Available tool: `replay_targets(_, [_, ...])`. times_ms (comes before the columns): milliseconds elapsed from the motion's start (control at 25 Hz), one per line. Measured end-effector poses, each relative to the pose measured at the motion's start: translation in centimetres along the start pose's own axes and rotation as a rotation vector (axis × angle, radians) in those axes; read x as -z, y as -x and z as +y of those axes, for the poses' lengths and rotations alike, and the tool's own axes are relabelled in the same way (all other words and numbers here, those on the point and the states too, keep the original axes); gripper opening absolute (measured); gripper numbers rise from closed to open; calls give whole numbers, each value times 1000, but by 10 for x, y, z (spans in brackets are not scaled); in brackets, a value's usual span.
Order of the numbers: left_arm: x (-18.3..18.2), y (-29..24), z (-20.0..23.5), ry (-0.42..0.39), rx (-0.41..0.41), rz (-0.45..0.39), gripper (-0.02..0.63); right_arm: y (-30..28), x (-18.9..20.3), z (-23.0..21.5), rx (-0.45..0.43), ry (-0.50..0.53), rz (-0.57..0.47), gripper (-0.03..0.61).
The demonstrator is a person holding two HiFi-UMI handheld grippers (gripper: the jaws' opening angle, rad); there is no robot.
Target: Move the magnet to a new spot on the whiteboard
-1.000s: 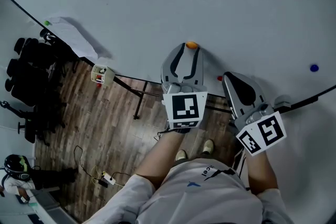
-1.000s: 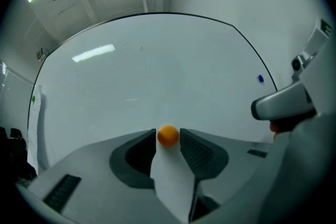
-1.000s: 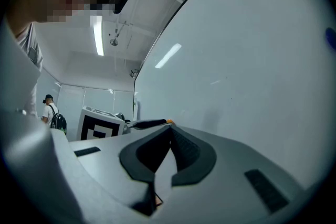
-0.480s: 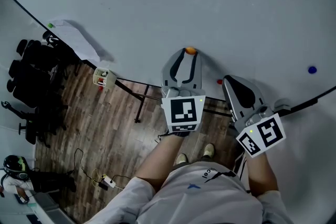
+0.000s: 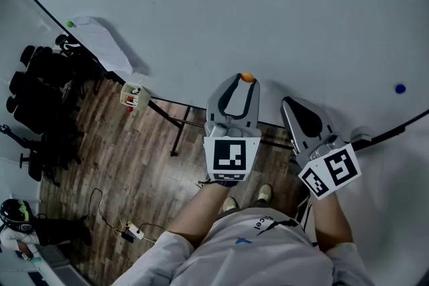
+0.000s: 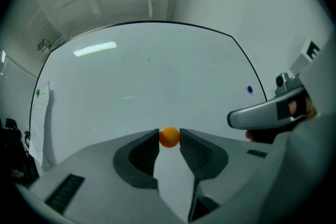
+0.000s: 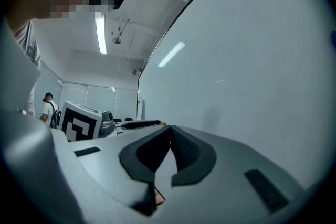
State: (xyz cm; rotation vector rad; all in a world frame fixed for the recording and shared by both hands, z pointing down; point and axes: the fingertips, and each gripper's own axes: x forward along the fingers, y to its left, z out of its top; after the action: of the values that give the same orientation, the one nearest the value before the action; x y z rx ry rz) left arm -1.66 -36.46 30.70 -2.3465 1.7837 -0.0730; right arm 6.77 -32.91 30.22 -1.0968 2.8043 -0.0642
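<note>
The orange round magnet [image 5: 247,77] [image 6: 169,137] is at the lower part of the whiteboard [image 5: 221,3], pinched between the two dark pads of my left gripper [image 5: 246,80] [image 6: 169,139], which is shut on it. In the left gripper view the board [image 6: 147,81] fills the background behind the magnet. I cannot tell whether the magnet touches the board. My right gripper [image 5: 291,104] [image 7: 169,130] hangs just to the right, jaws shut with nothing between them, pointing at the board's lower edge.
A blue magnet [image 5: 400,88] [image 6: 250,89] sits far right on the board. A paper sheet [image 5: 100,43] under a green magnet [image 5: 70,25] hangs at the board's left end. A small marker holder [image 5: 133,95], black chairs [image 5: 37,97] and wooden floor [image 5: 134,171] lie below.
My left gripper and the orange magnet have shifted down the board, toward its lower edge and the person. The right gripper has barely moved.
</note>
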Motion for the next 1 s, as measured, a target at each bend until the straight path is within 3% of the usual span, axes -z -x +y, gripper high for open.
replay_targets(400, [-18, 60, 7, 44, 87, -69, 129, -4, 7, 45, 10, 15, 14, 14])
replay_targets(1000, [-22, 143, 21, 114, 199, -94, 129, 5, 14, 113, 86, 34, 11, 14])
